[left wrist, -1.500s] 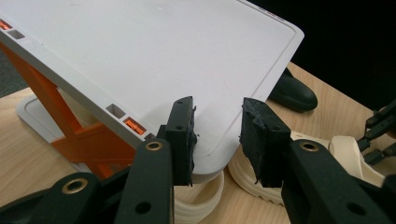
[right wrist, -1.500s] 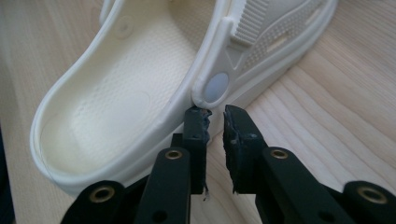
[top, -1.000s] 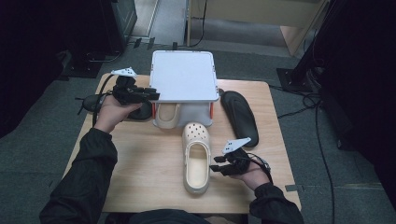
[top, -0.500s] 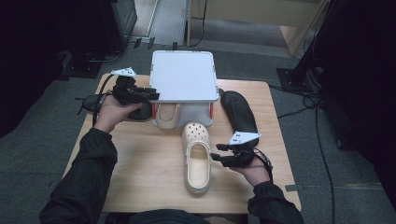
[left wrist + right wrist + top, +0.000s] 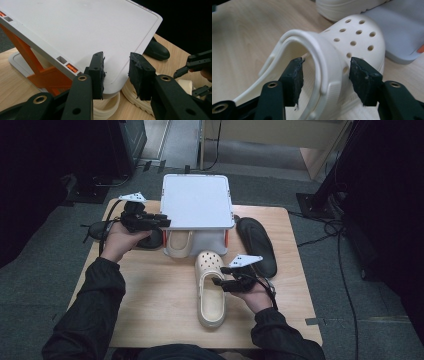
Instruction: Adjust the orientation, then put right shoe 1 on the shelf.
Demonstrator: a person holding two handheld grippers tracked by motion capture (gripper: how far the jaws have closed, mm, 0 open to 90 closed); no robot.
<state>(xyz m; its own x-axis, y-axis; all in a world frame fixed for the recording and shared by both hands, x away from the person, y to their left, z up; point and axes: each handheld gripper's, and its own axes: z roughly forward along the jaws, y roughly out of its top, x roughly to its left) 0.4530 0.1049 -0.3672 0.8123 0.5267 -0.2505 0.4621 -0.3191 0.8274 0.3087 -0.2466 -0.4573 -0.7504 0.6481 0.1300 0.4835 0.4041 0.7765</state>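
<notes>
A cream clog (image 5: 210, 295) (image 5: 357, 37) lies on the wooden table (image 5: 150, 295), toe toward a white shoe rack (image 5: 196, 200) (image 5: 82, 27) with orange struts. My right gripper (image 5: 220, 276) (image 5: 325, 75) straddles the clog's right side wall, one pad inside the opening and one outside. Its jaws have just been opening, and neither pad touches the wall. A second cream clog (image 5: 179, 245) (image 5: 342, 8) sits under the rack. My left gripper (image 5: 164, 220) (image 5: 116, 67) stands open over the rack's top shelf at its near left corner, holding nothing.
A black shoe (image 5: 256, 245) (image 5: 156, 48) lies to the right of the rack. Another black shoe (image 5: 100, 229) lies at the table's left edge, behind my left hand. Dark furniture and cables surround the table on the grey floor.
The right gripper's jaws have spread wider around the clog's side wall, and that hand has shifted slightly toward the rack. The clog and the left gripper have not moved.
</notes>
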